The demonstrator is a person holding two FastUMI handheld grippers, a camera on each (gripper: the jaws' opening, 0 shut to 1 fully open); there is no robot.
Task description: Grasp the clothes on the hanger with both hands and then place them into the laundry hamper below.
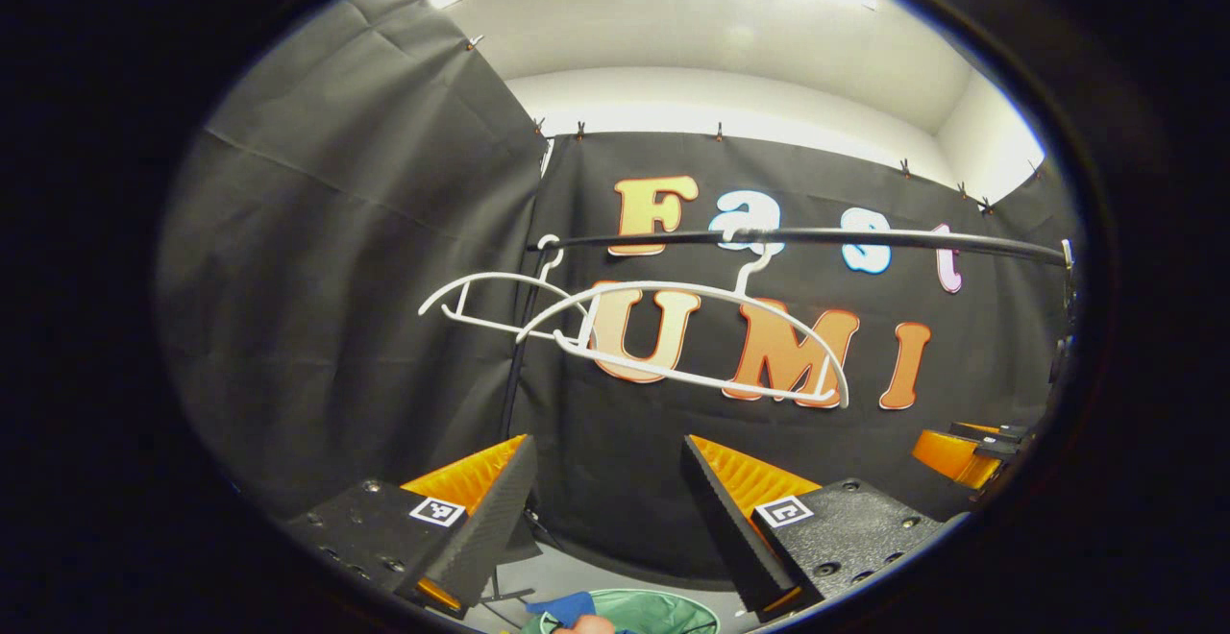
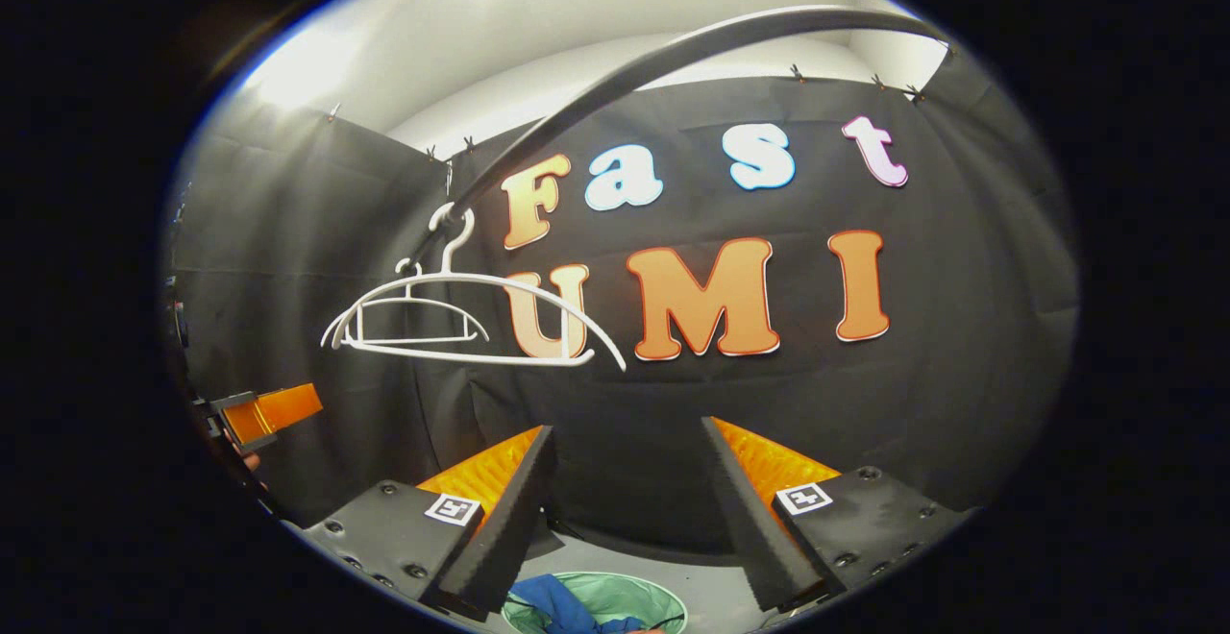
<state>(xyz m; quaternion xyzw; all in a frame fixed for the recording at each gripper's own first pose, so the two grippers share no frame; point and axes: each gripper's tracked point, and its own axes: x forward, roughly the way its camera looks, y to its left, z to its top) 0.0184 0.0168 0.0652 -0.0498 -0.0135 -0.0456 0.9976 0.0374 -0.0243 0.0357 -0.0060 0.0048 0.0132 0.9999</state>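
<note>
Left gripper view: black cloth walls enclose the booth under a white, brightly lit ceiling, with a dark metal rail (image 1: 817,237) running across at mid-height. Two bare white plastic hangers (image 1: 673,327) hang from it, side by side. The left claw (image 1: 610,509) is released, fingers spread wide with nothing between them, well below the hangers. Beneath it, on the grey floor (image 1: 567,576), a round green mesh laundry hamper (image 1: 663,610) holds crumpled blue clothes (image 1: 562,607). In the right gripper view the right claw (image 2: 629,509) gapes likewise above the hamper.
</note>
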